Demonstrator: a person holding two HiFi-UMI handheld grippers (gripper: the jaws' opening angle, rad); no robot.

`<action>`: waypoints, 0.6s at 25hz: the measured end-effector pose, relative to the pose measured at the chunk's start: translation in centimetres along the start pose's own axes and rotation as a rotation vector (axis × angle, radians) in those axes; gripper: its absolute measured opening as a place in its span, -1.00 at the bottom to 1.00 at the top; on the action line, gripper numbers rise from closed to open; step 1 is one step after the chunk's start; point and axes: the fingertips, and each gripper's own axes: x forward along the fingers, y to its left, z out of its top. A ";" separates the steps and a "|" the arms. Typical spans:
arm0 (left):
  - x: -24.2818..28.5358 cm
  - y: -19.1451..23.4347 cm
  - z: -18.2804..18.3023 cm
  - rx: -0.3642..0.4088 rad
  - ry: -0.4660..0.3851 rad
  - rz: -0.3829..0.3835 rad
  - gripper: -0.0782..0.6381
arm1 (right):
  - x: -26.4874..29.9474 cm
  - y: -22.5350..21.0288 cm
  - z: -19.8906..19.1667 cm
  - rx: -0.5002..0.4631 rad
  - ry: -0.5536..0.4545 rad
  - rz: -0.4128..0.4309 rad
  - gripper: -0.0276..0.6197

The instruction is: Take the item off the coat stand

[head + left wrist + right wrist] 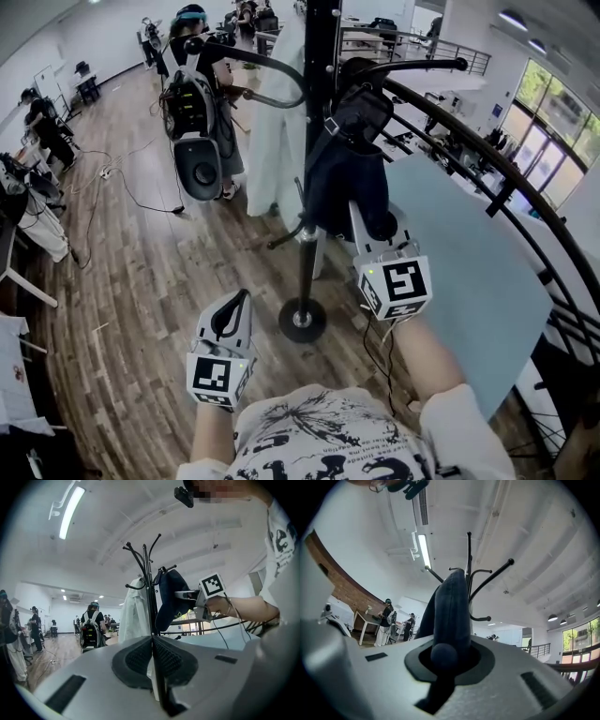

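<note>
Grasping step, head view: right claw [364,214] is clamped on the navy garment [342,159], which hangs on the coat stand [317,56], far and right of the left claw [239,302].
Left gripper view: left claw shut, empty, garment well beyond it.
Right gripper view: cloth pinched between the jaws, its top up among the hooks.
Next move, likely: lift it up and clear of the hook.

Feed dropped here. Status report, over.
Left gripper shut, empty. Right gripper shut on dark blue garment, not yet off coat stand. White coat hangs beside it.
</note>
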 end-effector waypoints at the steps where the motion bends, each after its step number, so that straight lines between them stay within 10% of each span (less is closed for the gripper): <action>1: 0.0 -0.1 -0.1 -0.004 -0.002 -0.006 -0.77 | -0.4 0.0 0.3 -0.006 -0.006 -0.001 -0.84; 15: 0.5 -0.8 1.0 -0.014 -0.030 -0.026 -0.77 | -6.7 3.3 -4.9 0.087 0.066 0.023 -0.83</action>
